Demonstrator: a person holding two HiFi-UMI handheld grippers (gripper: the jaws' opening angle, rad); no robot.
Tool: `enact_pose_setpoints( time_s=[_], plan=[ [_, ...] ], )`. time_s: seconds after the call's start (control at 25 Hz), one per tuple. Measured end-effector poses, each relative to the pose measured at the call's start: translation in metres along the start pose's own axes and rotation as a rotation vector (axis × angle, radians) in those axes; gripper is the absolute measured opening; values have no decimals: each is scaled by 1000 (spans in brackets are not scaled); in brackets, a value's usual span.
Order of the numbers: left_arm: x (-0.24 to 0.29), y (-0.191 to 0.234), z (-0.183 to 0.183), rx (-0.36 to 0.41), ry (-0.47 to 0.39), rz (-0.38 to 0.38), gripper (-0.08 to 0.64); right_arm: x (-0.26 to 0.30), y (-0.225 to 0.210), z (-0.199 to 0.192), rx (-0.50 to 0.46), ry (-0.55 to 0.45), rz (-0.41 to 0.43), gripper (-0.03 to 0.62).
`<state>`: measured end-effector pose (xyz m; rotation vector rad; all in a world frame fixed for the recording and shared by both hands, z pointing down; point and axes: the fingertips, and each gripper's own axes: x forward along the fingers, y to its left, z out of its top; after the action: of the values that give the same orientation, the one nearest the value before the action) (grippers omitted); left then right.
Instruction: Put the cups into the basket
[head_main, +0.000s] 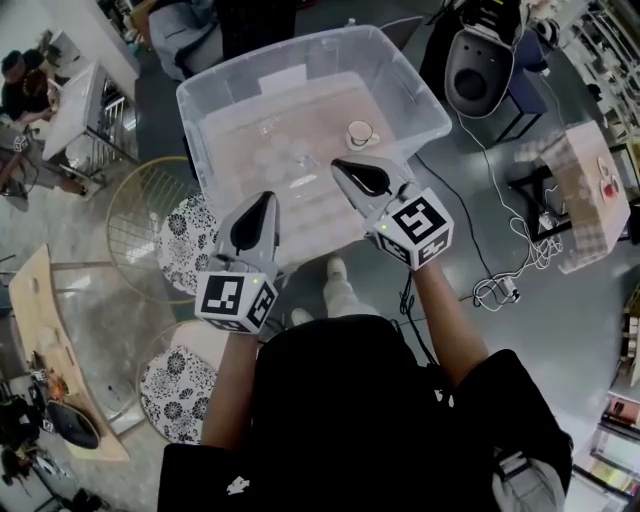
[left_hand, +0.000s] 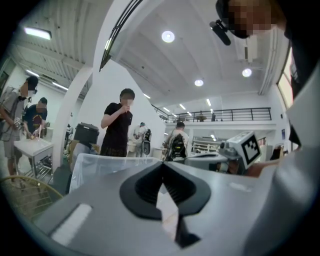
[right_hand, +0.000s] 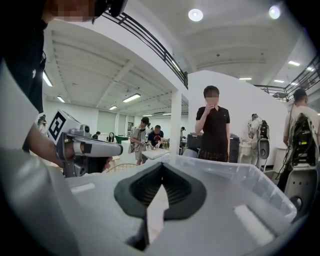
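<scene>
A clear plastic bin (head_main: 420, 95) stands in front of me. Inside it, near the right wall, sits a small white cup (head_main: 360, 133); faint clear glassware (head_main: 300, 158) shows on the bin floor. My left gripper (head_main: 265, 197) hovers over the bin's near edge, shut and empty. To its right, my right gripper (head_main: 338, 163) reaches over the bin, also shut and empty, a little short of the cup. In the left gripper view the jaws (left_hand: 161, 164) meet tip to tip above the bin rim (left_hand: 100, 160). The right gripper view shows the same (right_hand: 161, 166), with the bin's rim (right_hand: 240, 175) ahead.
A gold wire basket (head_main: 140, 215) stands on the floor left of the bin, beside two patterned stools (head_main: 190, 232) (head_main: 178, 385). Cables (head_main: 500, 285) trail on the floor at right. A person in black (right_hand: 214, 125) stands beyond the bin; others work at a white table (left_hand: 30, 147).
</scene>
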<state>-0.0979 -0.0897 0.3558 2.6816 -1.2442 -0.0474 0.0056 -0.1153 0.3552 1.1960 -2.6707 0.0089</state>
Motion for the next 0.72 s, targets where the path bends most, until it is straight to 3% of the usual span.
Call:
enact_pose_setpoints(
  time_s=[0.72],
  plan=[
    [-55, -24, -4, 56, -16, -51, 8, -28, 67, 8, 1, -48, -31, 3]
  ],
)
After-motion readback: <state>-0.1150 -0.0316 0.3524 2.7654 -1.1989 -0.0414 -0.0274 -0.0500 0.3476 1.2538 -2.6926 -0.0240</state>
